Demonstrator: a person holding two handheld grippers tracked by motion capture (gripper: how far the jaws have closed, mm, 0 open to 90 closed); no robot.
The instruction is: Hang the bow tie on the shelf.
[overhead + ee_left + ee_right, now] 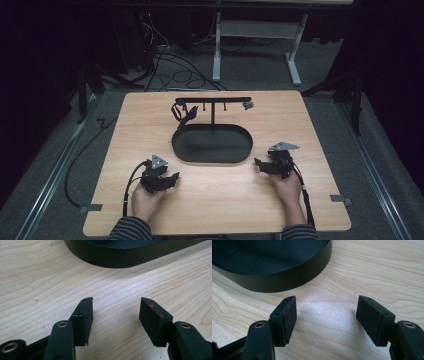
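A black oval tray [212, 144] lies at the middle of the wooden table [215, 200], with a T-shaped black rack [213, 101] rising behind it. Dark items hang at the rack's left end [182, 114] and a small one at its right end [248, 105]. My left gripper [169, 178] rests open on the table, front left of the tray, its jaws apart with nothing between them [116, 312]; the tray's wall [120, 258] lies just ahead. My right gripper [260, 164] rests open at the tray's front right, its jaws also bare [326, 312], the tray's wall [287, 277] close ahead on the left.
A person's hands and striped sleeves come in at the table's near edge. Cables [175, 70] lie on the grey floor behind the table, beside the white legs of another table [217, 50]. Metal rails [55, 170] run along both sides.
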